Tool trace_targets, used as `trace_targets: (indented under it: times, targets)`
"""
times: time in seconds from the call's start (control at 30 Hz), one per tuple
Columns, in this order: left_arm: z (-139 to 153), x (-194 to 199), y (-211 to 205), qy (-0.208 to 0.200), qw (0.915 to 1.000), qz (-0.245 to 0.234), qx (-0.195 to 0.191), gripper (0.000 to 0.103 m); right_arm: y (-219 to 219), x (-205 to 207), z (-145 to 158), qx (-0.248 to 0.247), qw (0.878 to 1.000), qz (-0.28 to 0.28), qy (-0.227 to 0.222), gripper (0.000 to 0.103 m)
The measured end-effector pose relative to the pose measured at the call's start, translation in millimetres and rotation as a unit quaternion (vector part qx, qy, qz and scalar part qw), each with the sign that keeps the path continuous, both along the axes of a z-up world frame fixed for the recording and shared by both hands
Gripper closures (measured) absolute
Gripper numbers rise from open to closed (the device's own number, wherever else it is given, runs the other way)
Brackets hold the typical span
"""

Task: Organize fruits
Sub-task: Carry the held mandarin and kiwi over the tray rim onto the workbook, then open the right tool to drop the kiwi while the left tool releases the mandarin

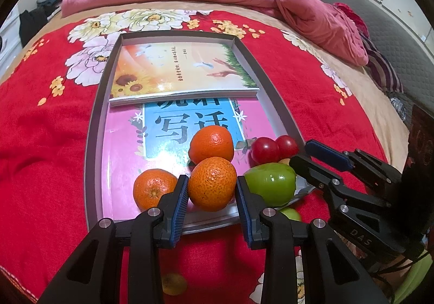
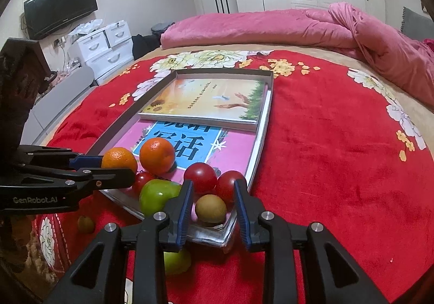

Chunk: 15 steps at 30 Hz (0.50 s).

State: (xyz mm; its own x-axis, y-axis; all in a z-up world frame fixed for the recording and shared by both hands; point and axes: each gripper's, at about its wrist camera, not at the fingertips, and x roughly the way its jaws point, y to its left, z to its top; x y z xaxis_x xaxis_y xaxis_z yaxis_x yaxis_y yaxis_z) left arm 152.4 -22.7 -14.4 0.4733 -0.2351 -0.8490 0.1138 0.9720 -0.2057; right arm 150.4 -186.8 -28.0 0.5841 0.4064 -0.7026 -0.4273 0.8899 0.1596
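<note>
My left gripper [image 1: 212,192] is shut on an orange [image 1: 211,183] at the near edge of the grey tray [image 1: 93,124]; its pads touch both sides. Two more oranges [image 1: 211,144] [image 1: 153,187] sit beside it on the pink book. My right gripper [image 2: 213,195] stands open around a small yellow-brown fruit [image 2: 211,208] resting on the tray's near corner [image 2: 217,234], with a slight gap at each pad. Red tomatoes [image 2: 200,176] [image 2: 230,188] and a green apple [image 2: 158,196] lie just beyond it. In the left wrist view, the right gripper [image 1: 299,152] reaches in by the apple [image 1: 271,184].
Two books [image 1: 179,70] [image 1: 122,146] fill the tray on a red flowered blanket [image 1: 40,127]. Another green apple [image 2: 176,262] and a small yellow fruit [image 2: 86,224] lie on the blanket at the tray's near side. A pink quilt [image 2: 271,27] is piled at the far end.
</note>
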Motion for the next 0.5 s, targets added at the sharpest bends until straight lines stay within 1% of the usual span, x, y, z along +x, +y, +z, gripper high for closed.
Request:
trace_targets:
  times: [0.07, 0.17, 0.2, 0.37, 0.5]
  targets:
    - [0, 0, 0, 0.001, 1.0, 0.0, -0.002, 0.068, -1, -2, 2, -0.001, 1.0, -0.004, -0.006, 0.063]
    - [0, -1, 2, 0.003, 0.9999, 0.001, -0.01, 0.068, -4, -5, 5, 0.005, 1.0, -0.007, -0.01, 0.056]
    - [0, -1, 2, 0.003, 0.9999, 0.002, -0.01, 0.068, -5, -7, 7, 0.006, 1.0, -0.008, -0.012, 0.056]
    - [-1, -1, 3, 0.003, 0.9999, 0.004, -0.016, 0.067, -1, -15, 11, 0.0, 1.0, -0.002, -0.025, 0.047]
    - [0, -1, 4, 0.003, 0.9999, 0.003, -0.017, 0.067, 6, -20, 12, -0.016, 0.999, 0.006, -0.034, 0.047]
